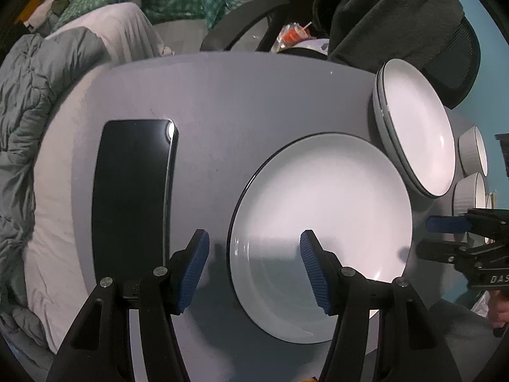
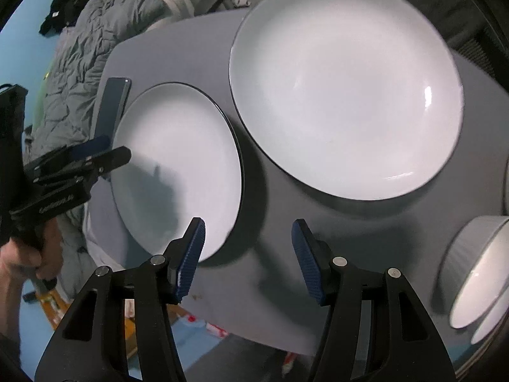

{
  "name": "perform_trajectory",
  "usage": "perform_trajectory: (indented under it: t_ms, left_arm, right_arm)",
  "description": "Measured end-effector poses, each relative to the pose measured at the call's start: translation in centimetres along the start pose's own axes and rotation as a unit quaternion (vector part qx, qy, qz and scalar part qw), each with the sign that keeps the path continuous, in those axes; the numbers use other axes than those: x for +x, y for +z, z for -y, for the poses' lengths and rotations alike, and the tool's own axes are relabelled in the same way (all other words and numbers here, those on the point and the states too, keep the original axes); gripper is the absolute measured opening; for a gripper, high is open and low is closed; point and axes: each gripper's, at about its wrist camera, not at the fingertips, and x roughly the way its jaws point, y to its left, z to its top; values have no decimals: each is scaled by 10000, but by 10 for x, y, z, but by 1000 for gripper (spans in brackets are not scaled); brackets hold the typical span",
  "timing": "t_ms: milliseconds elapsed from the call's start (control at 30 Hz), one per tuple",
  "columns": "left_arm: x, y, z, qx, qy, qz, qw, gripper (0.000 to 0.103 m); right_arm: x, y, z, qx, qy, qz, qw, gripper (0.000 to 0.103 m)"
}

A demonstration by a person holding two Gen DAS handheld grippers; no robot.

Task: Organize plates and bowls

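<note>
Straddling plate (image 1: 321, 210) rim, perhaps: left tongs (image 1: 254, 254)

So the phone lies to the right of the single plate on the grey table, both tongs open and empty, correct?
Not quite: the phone lies to the left of the single plate, as the left wrist view shows. Left tongs and right tongs are open and empty.

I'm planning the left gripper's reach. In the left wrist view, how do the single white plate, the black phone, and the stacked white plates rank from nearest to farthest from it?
1. Single white plate: under the left gripper, its right finger over the rim.
2. Black phone: lying flat, just left.
3. Stacked white plates: far right, by the table's back edge.
</note>
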Motion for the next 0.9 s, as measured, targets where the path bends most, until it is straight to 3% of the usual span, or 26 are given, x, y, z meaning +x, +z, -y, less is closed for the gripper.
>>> perform_trajectory:
  t_ms: [300,400,500,567,767,900]
  left_arm:
    - [14,2,-5,-181,-134,-96,9997,61]
    - [16,3,-5,-270,-229,-71,9993,60]
    - [19,7,-5,-319,-382,-150,9986,41]
    - [22,6,-3,-289,-335,-222,9988,39]
    - [23,1,-2,-218,-176,-192,9994,32]
    - [24,-5,-2,-367,-175,-219,9989,31]
  right_arm:
    - [22,9,-6,-30,19,-18,10000,53]
    - [26,12,-5,17,85,-31,10000,41]
    - [30,12,-6,-3,49,-65,10000,34]
    - [32,13,-9,-1,86,-81,9999,33]
    - [35,14,-10,34,-24,-66,10000,18]
    - [33,13,-10,-12,-40,-83,10000,17]
